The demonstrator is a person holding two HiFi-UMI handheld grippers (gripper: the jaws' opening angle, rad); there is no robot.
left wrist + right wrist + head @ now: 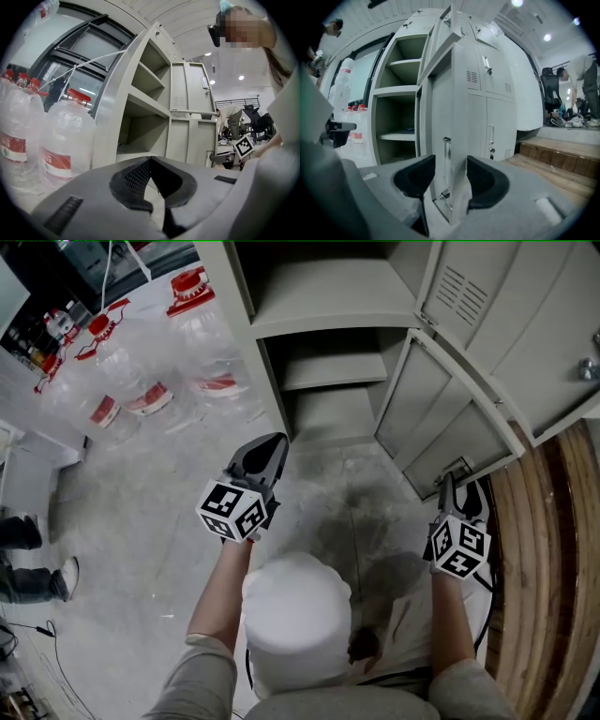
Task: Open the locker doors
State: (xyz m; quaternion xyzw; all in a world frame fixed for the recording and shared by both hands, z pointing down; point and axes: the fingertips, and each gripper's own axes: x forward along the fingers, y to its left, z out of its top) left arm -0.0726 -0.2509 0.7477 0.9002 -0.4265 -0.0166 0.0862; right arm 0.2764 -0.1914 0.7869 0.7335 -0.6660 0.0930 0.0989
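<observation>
The grey locker (328,296) stands with two doors swung out. Bare shelves (140,105) show inside it. My right gripper (459,486) is at the free edge of the lower door (441,418). In the right gripper view that door's edge (457,117), with its latch strip (446,161), stands between the jaws of the right gripper (451,164). The jaws are open, and the left pad is clear of the metal. The upper door (511,310) hangs open above. My left gripper (272,448) floats in front of the open compartments, its tips (151,161) shut on nothing.
Several large water bottles (141,362) with red caps stand left of the locker, close in the left gripper view (65,140). Wooden steps (553,568) lie to the right. More locker doors (497,93) beside the open ones are closed. A bystander's shoes (28,559) are at far left.
</observation>
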